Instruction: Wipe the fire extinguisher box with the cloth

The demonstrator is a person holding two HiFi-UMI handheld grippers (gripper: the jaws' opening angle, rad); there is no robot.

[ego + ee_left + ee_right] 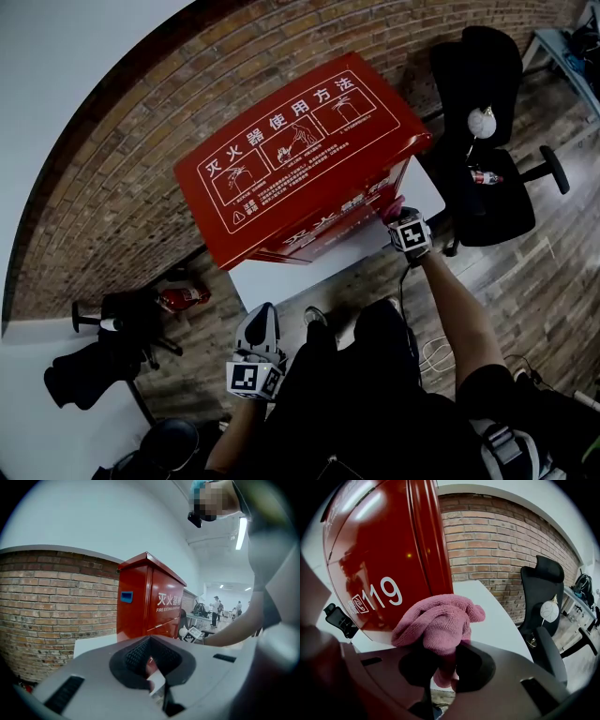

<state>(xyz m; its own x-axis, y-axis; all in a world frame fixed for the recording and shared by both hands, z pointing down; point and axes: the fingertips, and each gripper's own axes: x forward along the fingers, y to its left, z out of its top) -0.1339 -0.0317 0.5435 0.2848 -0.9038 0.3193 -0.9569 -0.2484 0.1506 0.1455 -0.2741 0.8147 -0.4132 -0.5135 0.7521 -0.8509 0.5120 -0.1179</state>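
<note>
Two claws: right claw grips pink cloth against red box; left claw closed, empty

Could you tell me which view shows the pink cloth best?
Right gripper view: the cloth, bunched in the right tongs beside the red box, fills the centre. Head view shows only a pink corner; left gripper view, none.

Left gripper jaws together; fire extinguisher box stands ahead.
</note>
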